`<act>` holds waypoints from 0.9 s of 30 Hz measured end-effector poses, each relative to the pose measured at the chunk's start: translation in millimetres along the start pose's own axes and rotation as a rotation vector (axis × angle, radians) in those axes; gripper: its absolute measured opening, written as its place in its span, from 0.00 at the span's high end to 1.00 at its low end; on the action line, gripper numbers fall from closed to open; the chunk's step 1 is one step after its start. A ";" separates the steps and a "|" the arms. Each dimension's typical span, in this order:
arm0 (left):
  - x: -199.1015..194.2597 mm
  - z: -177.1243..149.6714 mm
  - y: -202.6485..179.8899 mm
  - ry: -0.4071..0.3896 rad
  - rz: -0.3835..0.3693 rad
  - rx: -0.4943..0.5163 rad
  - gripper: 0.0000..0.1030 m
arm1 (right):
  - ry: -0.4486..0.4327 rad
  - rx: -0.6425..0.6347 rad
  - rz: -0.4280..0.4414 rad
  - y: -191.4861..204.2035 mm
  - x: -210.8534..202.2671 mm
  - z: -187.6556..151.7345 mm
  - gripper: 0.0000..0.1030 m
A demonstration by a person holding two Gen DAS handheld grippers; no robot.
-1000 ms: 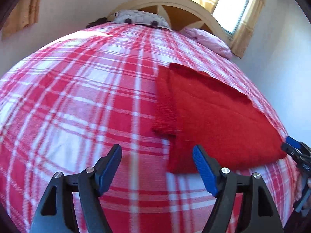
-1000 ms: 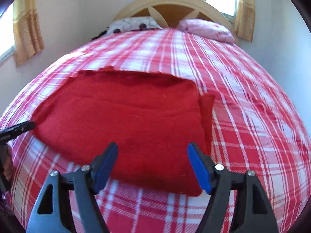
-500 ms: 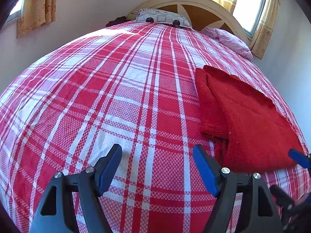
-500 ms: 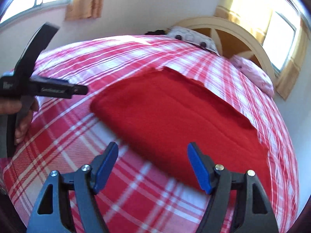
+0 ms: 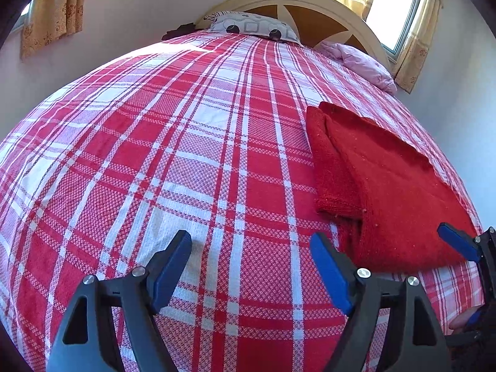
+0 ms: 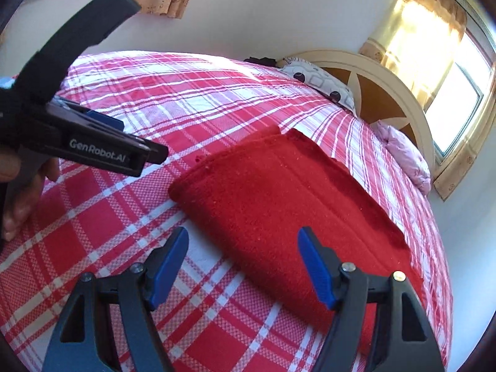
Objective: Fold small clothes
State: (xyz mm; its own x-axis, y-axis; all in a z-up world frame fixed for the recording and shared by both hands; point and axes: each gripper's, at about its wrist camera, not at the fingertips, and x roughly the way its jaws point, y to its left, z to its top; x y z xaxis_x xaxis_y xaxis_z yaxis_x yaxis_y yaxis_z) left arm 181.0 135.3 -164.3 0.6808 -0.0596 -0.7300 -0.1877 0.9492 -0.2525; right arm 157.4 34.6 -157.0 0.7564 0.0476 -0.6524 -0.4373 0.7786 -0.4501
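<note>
A folded red sweater lies near the bed's right edge, the left tongs opening over bare sheet, the right tongs spread, both empty

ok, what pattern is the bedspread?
Red and white plaid bedspread, clearest in the left wrist view.

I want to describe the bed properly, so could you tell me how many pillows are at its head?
2: a grey patterned pillow against the middle of the headboard, and a pink pillow beside it, nearer the window. Others may be hidden.
</note>
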 end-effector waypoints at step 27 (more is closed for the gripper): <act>19.8 64.4 28.8 0.050 -0.292 -0.151 0.23 | -0.050 -0.240 -0.153 56.9 19.3 7.0 0.77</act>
State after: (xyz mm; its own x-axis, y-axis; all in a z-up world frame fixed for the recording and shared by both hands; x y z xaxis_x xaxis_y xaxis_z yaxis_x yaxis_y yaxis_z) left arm 234.7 181.3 -145.1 0.6867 -0.3413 -0.6418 -0.0950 0.8332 -0.5447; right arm 150.5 84.2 -191.0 0.8430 -0.0238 -0.5374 -0.4141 0.6091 -0.6765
